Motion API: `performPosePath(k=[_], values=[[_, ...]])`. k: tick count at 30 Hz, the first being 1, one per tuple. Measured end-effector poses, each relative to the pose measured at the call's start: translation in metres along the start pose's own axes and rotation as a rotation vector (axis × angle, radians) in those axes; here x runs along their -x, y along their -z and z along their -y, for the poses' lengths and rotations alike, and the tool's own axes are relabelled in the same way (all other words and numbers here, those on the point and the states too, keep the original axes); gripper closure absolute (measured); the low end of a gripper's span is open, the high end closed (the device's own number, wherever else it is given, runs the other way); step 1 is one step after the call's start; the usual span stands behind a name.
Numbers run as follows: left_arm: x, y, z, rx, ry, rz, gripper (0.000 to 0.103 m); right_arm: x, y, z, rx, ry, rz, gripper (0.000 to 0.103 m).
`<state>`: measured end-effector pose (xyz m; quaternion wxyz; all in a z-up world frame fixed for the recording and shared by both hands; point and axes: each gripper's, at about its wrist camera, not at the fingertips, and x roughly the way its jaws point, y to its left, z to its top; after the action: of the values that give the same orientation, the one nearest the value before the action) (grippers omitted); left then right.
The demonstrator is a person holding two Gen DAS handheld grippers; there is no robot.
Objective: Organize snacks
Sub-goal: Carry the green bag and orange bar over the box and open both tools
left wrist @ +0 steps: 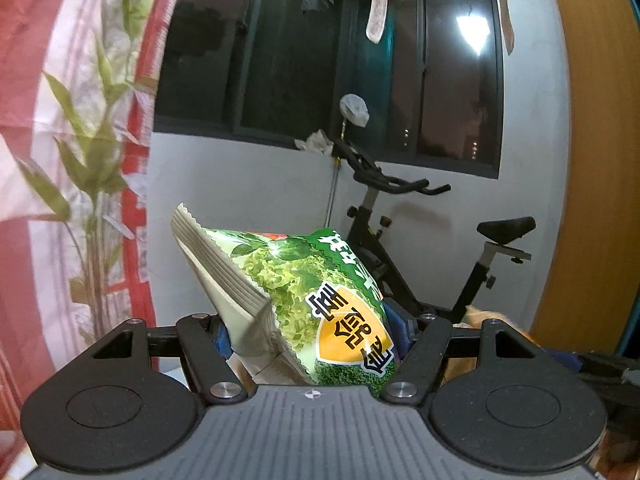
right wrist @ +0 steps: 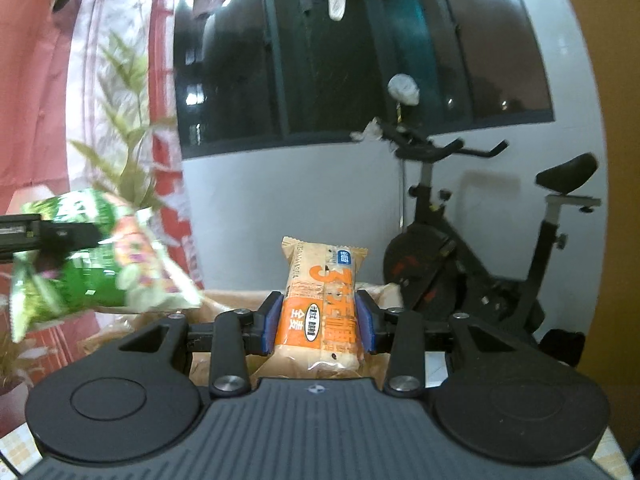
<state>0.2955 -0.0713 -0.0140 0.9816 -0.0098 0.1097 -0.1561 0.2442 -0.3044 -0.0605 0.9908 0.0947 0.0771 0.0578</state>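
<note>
Up front in the left wrist view, the left gripper (left wrist: 316, 332) pinches a puffy green snack bag (left wrist: 316, 300) printed with lettuce, while the right wrist view shows the right gripper (right wrist: 318, 320) clamping an upright orange biscuit packet (right wrist: 320, 308).

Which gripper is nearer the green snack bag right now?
Left. The left gripper is clamped on the green snack bag. The right gripper is off to the bag's side, holding the orange snack pack.
</note>
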Motion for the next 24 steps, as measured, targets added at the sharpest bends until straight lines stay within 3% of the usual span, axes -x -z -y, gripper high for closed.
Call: performPosePath(k=[7, 16, 19, 21, 24], values=[[-0.034, 0.013, 0.003, 0.018, 0.033, -0.061, 0.031, -0.021, 0.008, -0.007, -0.01, -0.001, -0.063, 0.062], [-0.056, 0.022, -0.001, -0.068, -0.034, -0.158, 0.03, -0.031, 0.019, -0.005, -0.037, 0.031, -0.109, 0.062], [-0.057, 0.023, -0.008, -0.069, -0.033, -0.189, 0.027, -0.033, 0.019, -0.004, -0.043, 0.026, -0.122, 0.062], [-0.055, 0.022, -0.012, -0.068, -0.045, -0.193, 0.017, -0.032, 0.019, -0.003, -0.047, 0.023, -0.124, 0.062], [-0.049, 0.018, -0.018, -0.063, -0.052, -0.179, 0.017, -0.029, 0.019, -0.005, -0.044, 0.021, -0.119, 0.061]])
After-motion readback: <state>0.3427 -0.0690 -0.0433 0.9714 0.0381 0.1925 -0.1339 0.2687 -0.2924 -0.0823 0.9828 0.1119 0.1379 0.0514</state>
